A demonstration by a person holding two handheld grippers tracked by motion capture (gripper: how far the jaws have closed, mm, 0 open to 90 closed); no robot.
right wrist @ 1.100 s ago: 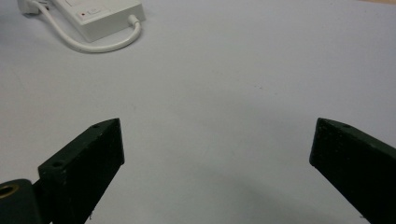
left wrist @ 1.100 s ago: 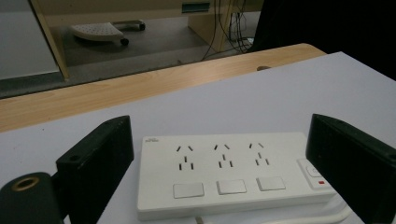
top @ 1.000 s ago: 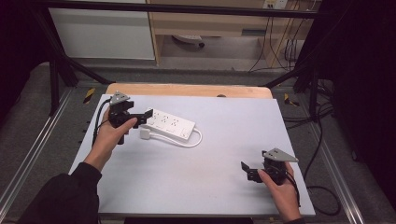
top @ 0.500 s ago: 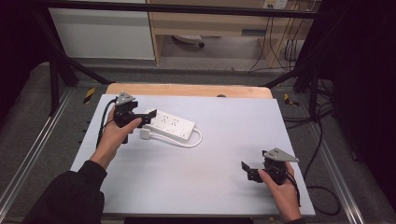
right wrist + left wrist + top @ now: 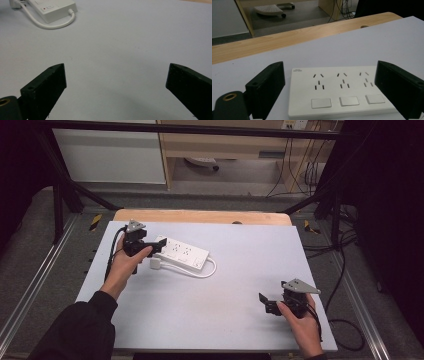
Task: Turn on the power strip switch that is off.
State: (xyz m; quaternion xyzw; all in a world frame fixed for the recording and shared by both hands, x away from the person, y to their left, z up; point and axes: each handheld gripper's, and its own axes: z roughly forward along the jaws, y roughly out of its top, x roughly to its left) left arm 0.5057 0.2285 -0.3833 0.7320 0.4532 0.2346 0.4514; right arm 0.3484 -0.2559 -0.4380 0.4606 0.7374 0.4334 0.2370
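Small print on power strip [image 5: 337, 90]; illegible

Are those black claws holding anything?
No. The left gripper stands open around the white plastic power strip; the right gripper is open.

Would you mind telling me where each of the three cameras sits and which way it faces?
High view: above the person's side, looking forward and down on the table; both forearms, left gripper, right gripper.
Left gripper view: looks between its open jaws at the power strip.
Right gripper view: looks between its open jaws over bare tabletop.
Shared: all three show the power strip.
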